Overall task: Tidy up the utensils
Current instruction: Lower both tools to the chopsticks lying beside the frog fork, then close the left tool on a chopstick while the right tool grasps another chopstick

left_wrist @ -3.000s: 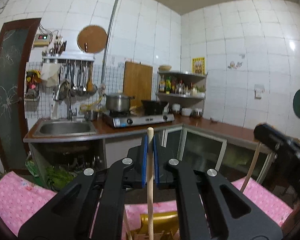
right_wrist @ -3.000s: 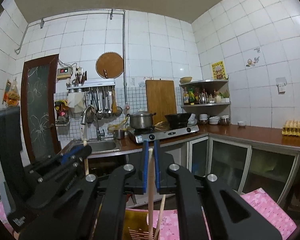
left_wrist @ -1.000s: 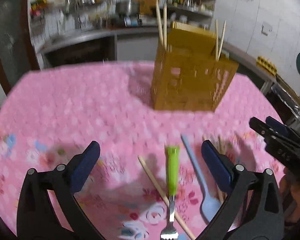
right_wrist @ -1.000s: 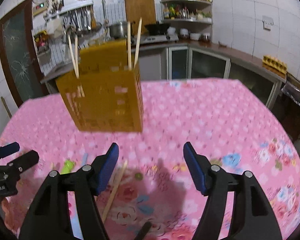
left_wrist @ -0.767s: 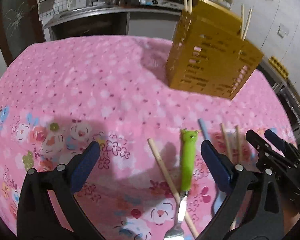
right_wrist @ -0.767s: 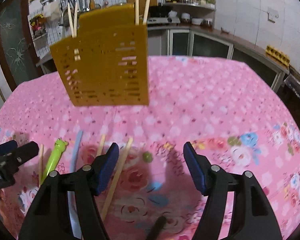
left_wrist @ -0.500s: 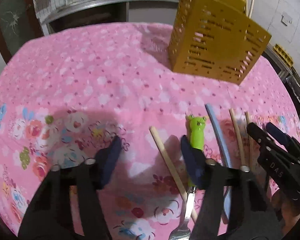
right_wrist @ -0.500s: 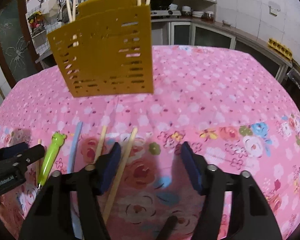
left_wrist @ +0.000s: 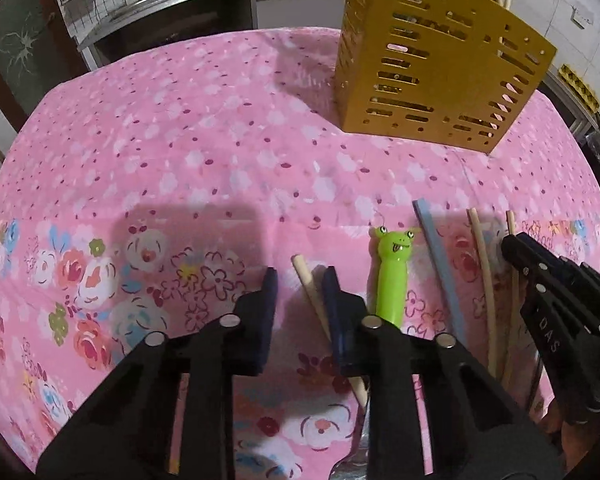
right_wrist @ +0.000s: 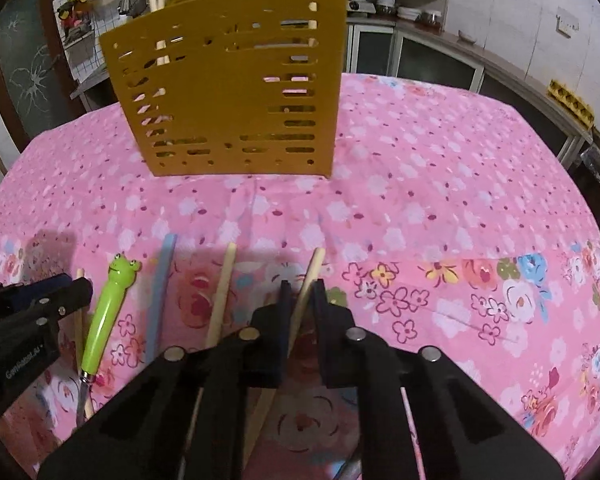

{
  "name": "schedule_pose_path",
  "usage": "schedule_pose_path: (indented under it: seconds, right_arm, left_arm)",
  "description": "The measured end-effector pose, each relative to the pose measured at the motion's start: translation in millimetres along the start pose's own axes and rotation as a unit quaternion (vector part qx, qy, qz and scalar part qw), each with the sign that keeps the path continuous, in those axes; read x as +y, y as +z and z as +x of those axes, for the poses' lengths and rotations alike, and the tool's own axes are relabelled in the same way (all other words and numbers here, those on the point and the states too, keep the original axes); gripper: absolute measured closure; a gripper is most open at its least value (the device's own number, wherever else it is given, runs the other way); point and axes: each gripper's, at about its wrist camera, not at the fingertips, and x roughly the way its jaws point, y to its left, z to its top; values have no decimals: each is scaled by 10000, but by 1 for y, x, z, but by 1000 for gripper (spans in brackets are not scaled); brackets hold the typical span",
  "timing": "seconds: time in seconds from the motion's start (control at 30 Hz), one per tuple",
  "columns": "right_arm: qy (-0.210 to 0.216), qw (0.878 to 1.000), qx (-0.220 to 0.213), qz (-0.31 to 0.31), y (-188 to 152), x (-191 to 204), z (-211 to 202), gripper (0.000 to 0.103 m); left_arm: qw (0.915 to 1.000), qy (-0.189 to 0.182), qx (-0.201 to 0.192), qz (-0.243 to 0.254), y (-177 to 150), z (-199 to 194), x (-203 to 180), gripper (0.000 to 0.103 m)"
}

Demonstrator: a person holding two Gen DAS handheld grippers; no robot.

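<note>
A yellow slotted utensil holder stands on the pink flowered tablecloth and holds several chopsticks. In the left wrist view my left gripper is low over the cloth, jaws narrowed but apart around a wooden chopstick. Beside it lie a green frog-handled fork, a blue spoon handle and two more chopsticks. In the right wrist view my right gripper has its jaws close around the rightmost chopstick, a small gap showing. Another chopstick lies to its left.
The pink tablecloth covers the whole table. Kitchen counters and cabinets stand behind it. The right gripper's body shows at the right of the left wrist view, the left gripper's at the left of the right wrist view.
Both grippers let go of chopsticks at the holder, came down to the cloth, and have narrowed their jaws around a lying chopstick each.
</note>
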Motion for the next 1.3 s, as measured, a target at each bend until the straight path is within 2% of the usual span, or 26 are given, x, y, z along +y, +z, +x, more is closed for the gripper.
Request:
schedule_pose_path:
  seconds: [0.03, 0.17, 0.27, 0.63, 0.93, 1.07, 1.3]
  right_arm:
    - [48, 10000, 58, 63, 3, -2, 2, 92]
    - [138, 9993, 313, 139, 15, -4, 7, 92]
    - [182, 9988, 410, 199, 22, -5, 12, 92]
    - [427, 9980, 197, 429, 29, -23, 7, 97]
    - [707, 9938, -567, 644, 46, -44, -27, 97]
    - [746, 9906, -975, 603, 50, -46, -44, 97]
    - [913, 9833, -1424, 677, 55, -52, -72, 97]
  left_arm:
    - [10000, -1, 23, 6, 3, 1, -1, 89]
    - [9998, 36, 152, 84, 15, 8, -6, 95]
    - [9997, 47, 210, 122, 23, 12, -9, 96]
    - [9999, -29, -49, 96, 24, 11, -5, 96]
    - [9970, 2, -763, 158, 25, -27, -11, 96]
    - [9925, 62, -1191, 282, 23, -53, -16, 97]
    - [9828, 118, -1815, 323, 23, -97, -20, 97]
